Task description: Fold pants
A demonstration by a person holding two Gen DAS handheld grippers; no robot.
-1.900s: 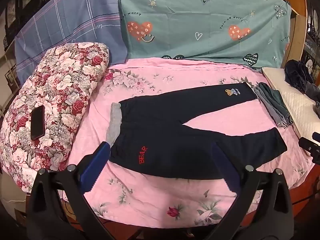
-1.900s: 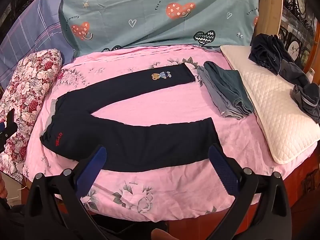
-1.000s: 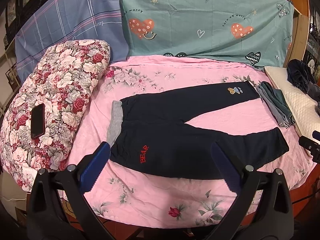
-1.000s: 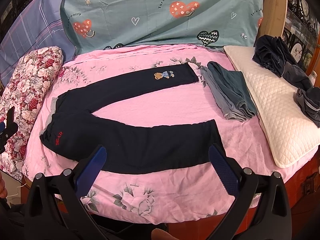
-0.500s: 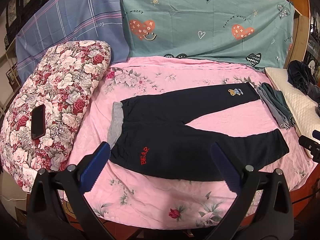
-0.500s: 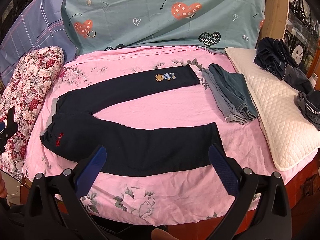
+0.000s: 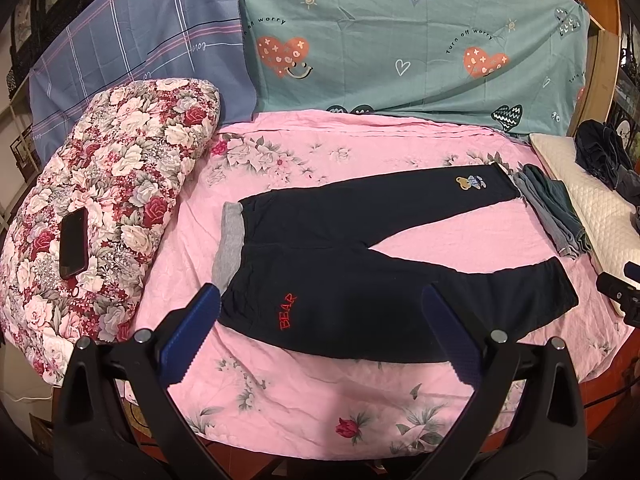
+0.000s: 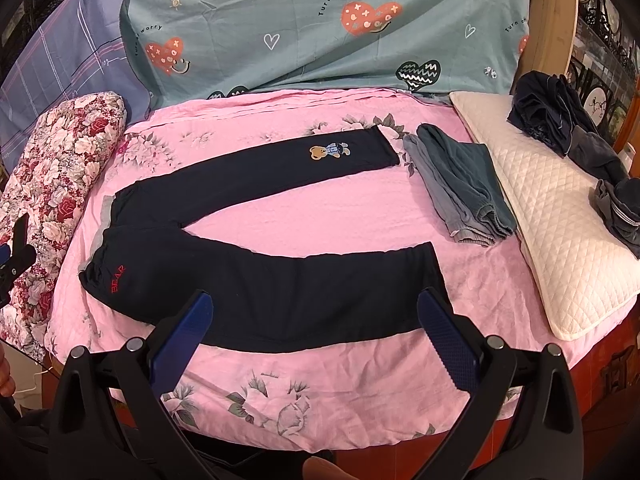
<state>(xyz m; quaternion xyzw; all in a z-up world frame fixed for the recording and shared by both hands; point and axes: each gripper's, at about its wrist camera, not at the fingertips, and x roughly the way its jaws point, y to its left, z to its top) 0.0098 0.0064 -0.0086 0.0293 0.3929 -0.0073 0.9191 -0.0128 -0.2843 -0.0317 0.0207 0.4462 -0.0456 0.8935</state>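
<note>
Nothing moved: one pair of pants (image 7: 360, 264) spread flat, two grippers (image 7: 320, 332) (image 8: 316, 330) wide open, empty.

left wrist: bed's (image 7: 280, 400) near edge | right wrist: same, further right

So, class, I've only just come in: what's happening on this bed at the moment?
A person holds two open grippers, the left gripper and the right gripper, above the near edge of the pink floral bedsheet. Neither touches anything. The dark navy pants lie flat and unfolded, legs spread apart. A folded grey-green garment lies beside them.
</note>
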